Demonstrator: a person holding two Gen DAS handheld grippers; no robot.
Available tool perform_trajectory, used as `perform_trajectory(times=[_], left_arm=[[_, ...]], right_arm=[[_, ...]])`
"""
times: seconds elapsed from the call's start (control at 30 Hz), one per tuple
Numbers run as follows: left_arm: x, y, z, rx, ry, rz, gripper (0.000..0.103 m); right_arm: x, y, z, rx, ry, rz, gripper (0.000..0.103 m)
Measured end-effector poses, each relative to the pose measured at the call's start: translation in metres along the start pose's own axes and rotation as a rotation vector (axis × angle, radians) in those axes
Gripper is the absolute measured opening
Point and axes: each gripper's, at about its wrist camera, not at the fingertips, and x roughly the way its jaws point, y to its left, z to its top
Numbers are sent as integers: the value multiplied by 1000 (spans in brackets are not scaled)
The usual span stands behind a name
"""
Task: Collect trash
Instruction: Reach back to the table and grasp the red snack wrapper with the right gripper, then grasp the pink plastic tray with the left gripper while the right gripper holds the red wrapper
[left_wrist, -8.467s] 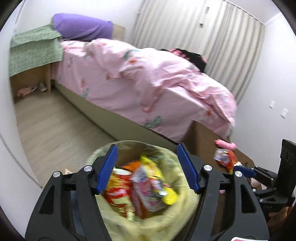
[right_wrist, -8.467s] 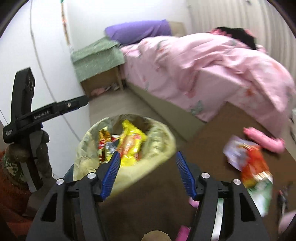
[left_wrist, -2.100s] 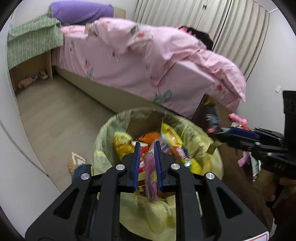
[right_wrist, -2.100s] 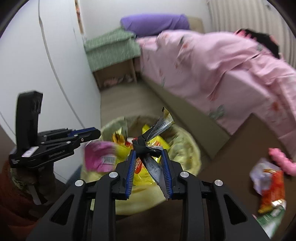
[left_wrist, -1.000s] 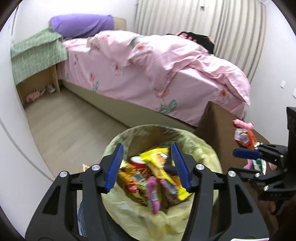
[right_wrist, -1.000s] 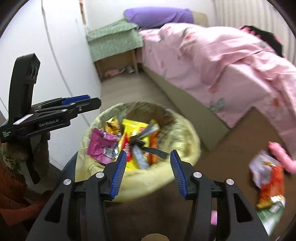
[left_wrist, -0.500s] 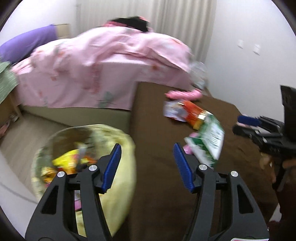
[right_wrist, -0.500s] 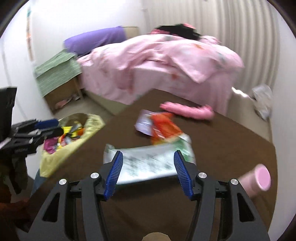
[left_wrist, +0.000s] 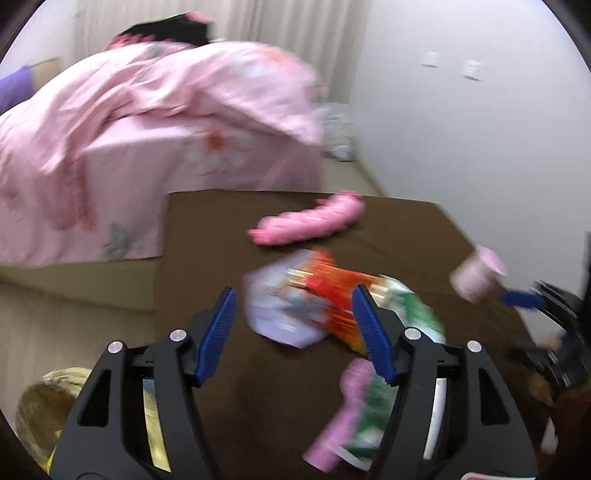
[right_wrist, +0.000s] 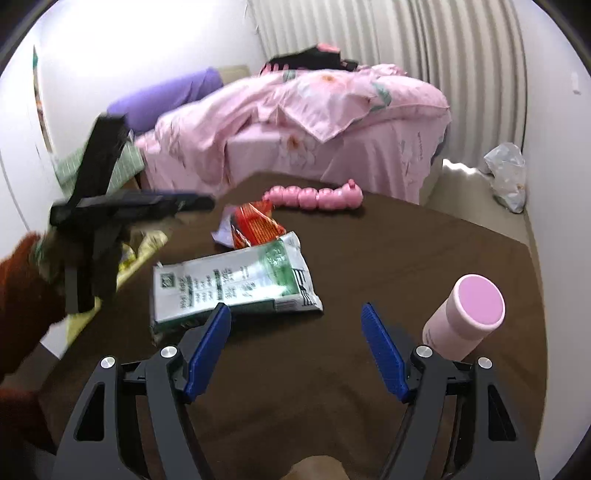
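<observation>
An orange-and-white snack wrapper lies on the brown table, just ahead of my open, empty left gripper. A green-and-white packet lies beside it, ahead and left of my open, empty right gripper. The wrapper also shows in the right wrist view, and the packet in the left wrist view. The yellow-lined trash bin stands off the table's left side, seen at the lower left of the left wrist view.
A pink caterpillar toy lies at the table's far edge. A pink cup lies on its side at the right. A pink object lies under the left gripper. A bed with pink bedding stands behind the table.
Both grippers have let their wrappers go into the bin and opened. They have swung right, away from the bin, and now face the table with the remaining wrappers.
</observation>
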Motion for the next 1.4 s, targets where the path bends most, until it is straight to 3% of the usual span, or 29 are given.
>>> perform_trajectory(times=[0.13, 0.27, 0.4, 0.5, 0.6, 0.73, 0.83, 1.13, 1.23, 1.3, 1.4], left_arm=[[-15, 28, -8, -159, -40, 2, 61], [-34, 48, -26, -206, -68, 31, 61], [-41, 61, -43, -210, -48, -1, 61], [-42, 66, -48, -201, -28, -25, 61], [-39, 67, -51, -202, -23, -50, 62], [-31, 56, -51, -192, -9, -118, 62], [-29, 33, -51, -129, 16, -182, 62], [-33, -55, -72, 98, 125, -306, 62], [-42, -76, -81, 176, 171, -410, 62], [-52, -85, -82, 223, 151, -445, 63], [-57, -79, -73, 215, 92, -411, 63]], right_arm=[[23, 16, 28, -84, -5, -26, 69], [80, 33, 65, -153, 72, 114, 69], [135, 58, 80, -290, 154, 29, 69], [164, 55, 80, -260, 274, 37, 50], [141, 45, 82, -181, 223, 81, 34], [89, 35, 77, -138, 114, 36, 33], [54, 24, 64, -104, 69, 8, 33], [2, -13, 9, 27, 68, -60, 33], [-8, -26, -10, 81, 70, -64, 33], [-12, -31, -21, 104, 61, -75, 33], [-17, -37, -35, 152, 40, -66, 33]])
